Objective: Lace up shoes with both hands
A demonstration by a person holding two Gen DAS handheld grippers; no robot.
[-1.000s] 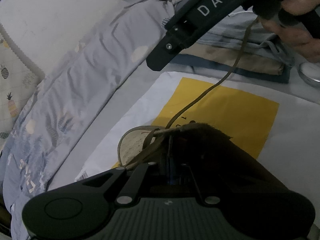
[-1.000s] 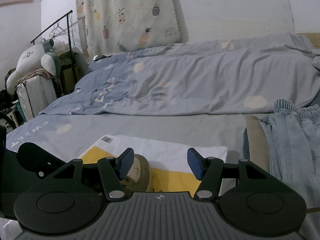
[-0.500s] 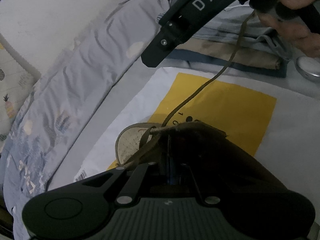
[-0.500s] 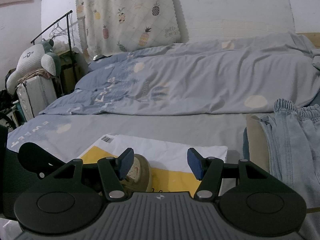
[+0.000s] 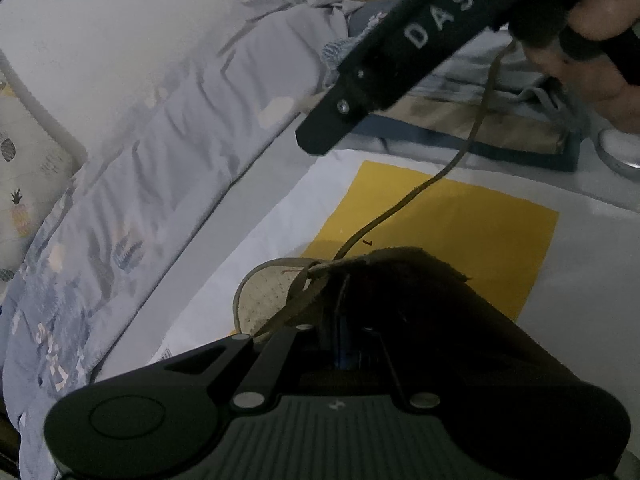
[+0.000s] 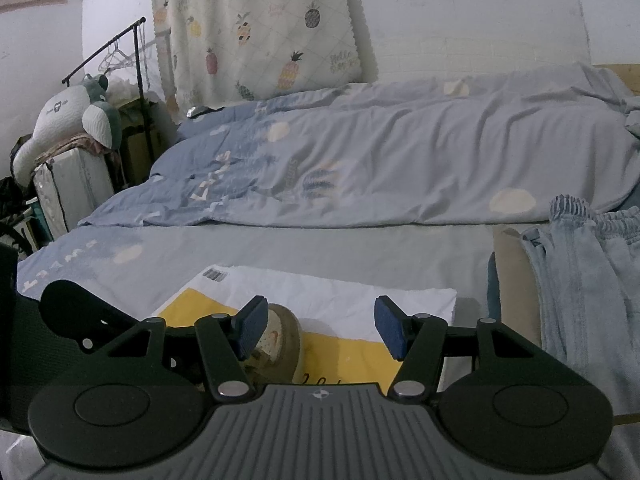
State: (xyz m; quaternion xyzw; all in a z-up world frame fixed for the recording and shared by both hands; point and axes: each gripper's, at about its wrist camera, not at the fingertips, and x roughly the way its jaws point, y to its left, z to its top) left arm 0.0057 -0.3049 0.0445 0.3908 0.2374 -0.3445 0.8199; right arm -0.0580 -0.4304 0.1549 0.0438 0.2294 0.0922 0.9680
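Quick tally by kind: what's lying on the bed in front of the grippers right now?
Beige low-top shoe: 1
Brown shoelace: 1
White-and-yellow plastic mailer bag: 1
Light-blue denim trousers: 1
Blue-grey printed quilt: 1
Total: 5

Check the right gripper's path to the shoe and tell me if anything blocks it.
Nothing visible blocks it. The right gripper stands open and empty just above the shoe, whose toe shows behind its left pad, resting on the yellow and white bag. The lace runs up toward the hand, not across the gap between the pads.
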